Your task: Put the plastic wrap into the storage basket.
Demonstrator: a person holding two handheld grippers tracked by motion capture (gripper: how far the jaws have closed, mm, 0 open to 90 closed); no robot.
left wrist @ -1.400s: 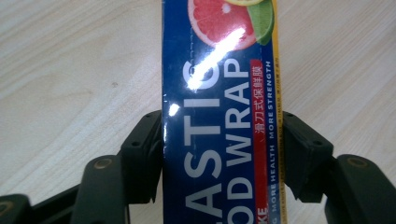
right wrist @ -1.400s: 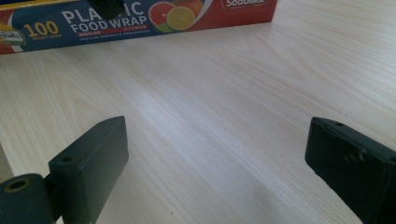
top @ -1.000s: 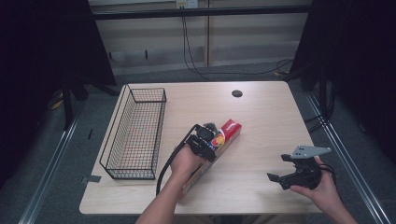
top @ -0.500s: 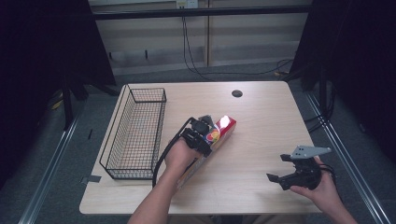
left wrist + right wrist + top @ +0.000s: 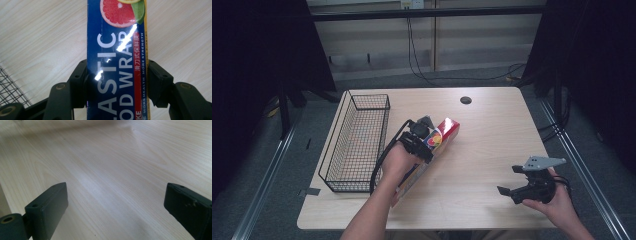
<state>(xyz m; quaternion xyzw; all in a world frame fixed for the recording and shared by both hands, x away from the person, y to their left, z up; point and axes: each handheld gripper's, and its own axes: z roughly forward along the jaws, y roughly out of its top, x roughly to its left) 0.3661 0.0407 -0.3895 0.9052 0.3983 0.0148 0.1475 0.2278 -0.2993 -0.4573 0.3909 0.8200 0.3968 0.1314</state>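
my left gripper (image 5: 117, 82) has its jaws clamped on the plastic wrap box (image 5: 116, 62) mid-frame, while my right gripper (image 5: 117, 207) gapes wide, holding nothing, over the desk (image 5: 112, 165).

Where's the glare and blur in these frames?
Left gripper view: white glare streaks across the glossy box, lettering still sharp. Right gripper view: the near fingers look soft, a pale sheen lies on the table, and the far edge is blurred. High view: table evenly lit, surroundings nearly black.
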